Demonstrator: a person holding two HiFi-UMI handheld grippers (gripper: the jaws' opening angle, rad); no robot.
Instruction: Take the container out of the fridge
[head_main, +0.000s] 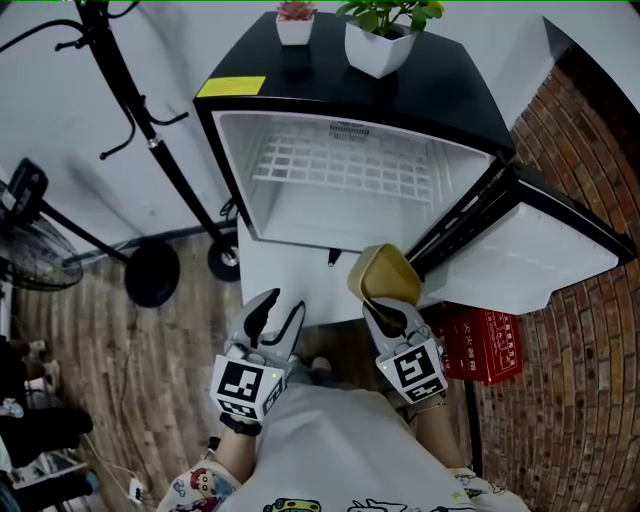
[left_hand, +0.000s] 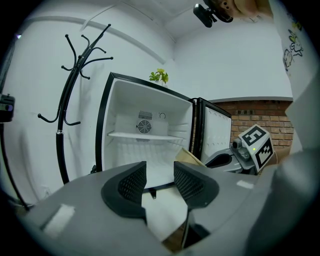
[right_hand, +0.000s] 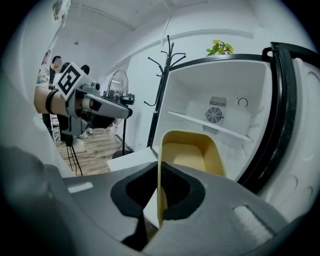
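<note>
A small black fridge (head_main: 455, 95) stands with its door (head_main: 530, 245) swung open to the right; its white inside (head_main: 340, 190) shows only a wire shelf (head_main: 345, 165). A yellow container (head_main: 383, 276) hangs in front of the fridge opening, outside it, tipped on its side. My right gripper (head_main: 385, 305) is shut on the container's wall (right_hand: 160, 192), which runs thin between the pads. My left gripper (head_main: 272, 318) is to its left, partly open with nothing between its fingers (left_hand: 134, 182). The container's edge (left_hand: 190, 156) shows behind them.
Two potted plants (head_main: 385, 30) stand on the fridge top. A black coat stand (head_main: 150, 150) is left of the fridge, a fan (head_main: 30, 240) at the far left. A red crate (head_main: 485, 345) sits on the floor under the open door, by a brick wall (head_main: 590, 380).
</note>
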